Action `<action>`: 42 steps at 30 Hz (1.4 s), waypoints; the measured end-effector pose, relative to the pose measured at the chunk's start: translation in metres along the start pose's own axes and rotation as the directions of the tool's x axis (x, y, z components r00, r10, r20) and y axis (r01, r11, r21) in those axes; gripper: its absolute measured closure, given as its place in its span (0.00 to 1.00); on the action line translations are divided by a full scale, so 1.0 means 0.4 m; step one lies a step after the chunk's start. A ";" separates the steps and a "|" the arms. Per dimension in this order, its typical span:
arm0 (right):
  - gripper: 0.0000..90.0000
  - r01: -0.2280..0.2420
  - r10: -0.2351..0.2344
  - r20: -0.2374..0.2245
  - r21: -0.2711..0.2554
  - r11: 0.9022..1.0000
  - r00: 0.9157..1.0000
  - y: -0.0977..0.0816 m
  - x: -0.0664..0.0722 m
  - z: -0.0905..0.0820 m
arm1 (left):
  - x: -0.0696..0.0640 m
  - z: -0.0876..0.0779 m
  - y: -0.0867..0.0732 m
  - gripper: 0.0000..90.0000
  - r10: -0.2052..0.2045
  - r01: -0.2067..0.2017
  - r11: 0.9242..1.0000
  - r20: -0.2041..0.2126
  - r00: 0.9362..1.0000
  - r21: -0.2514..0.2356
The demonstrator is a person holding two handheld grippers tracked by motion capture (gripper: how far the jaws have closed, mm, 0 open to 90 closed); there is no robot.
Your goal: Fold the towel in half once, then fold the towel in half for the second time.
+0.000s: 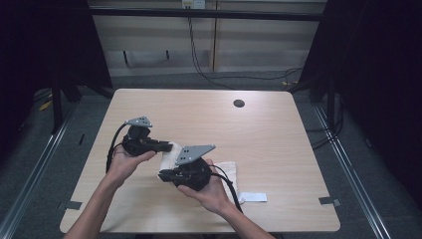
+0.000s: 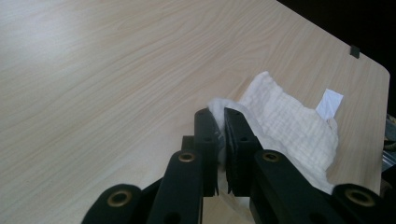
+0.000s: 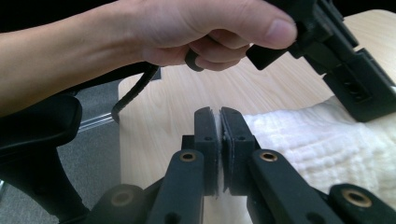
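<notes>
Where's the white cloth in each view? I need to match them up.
High view: white cloth at table centre, between both grippers.
Left gripper view: right of centre, its edge pinched in the jaws.
Right gripper view: lower right, beside the jaws.
Shared landmark: the light wooden table.

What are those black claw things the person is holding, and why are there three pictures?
They are grippers, tools with two black jaws that pinch like tongs. A person holds one in each hand at a wooden table. One picture is taken from above. The other two come from little cameras riding on each gripper, looking along its jaws. From above, the left gripper and the right gripper are both shut on a white cloth, each pinching an edge of it. You can see the cloth squeezed between the left jaws up close. A small white paper tag lies on the table beside the cloth.
</notes>
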State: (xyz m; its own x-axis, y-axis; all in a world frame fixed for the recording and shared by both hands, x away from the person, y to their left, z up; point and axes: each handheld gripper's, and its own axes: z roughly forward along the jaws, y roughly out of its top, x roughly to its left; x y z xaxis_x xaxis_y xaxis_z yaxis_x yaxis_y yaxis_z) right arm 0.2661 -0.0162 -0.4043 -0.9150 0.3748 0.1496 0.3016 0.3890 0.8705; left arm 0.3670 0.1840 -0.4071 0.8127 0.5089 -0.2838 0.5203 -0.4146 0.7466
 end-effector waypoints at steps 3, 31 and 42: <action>0.96 -0.011 0.011 0.000 0.005 1.000 1.000 -0.005 -0.007 0.011 | 0.008 0.013 -0.009 0.95 -0.009 0.009 1.000 0.006 1.000 -0.003; 0.96 -0.070 0.077 0.113 -0.059 0.996 0.991 -0.090 -0.051 -0.128 | -0.044 0.158 0.049 0.94 0.020 -0.023 0.998 0.055 0.998 0.058; 0.96 -0.103 0.108 0.151 -0.038 0.994 0.983 -0.129 -0.060 -0.173 | -0.059 0.194 0.056 0.94 0.032 -0.037 0.996 0.064 0.997 0.078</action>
State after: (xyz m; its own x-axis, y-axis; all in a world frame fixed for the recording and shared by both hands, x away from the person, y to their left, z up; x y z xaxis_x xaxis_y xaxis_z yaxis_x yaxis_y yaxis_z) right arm 0.2541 -0.1036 -0.4201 -0.8259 0.5376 0.1701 0.3842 0.3156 0.8677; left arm 0.3799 0.1043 -0.4304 0.8441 0.4462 -0.2973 0.5086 -0.4909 0.7073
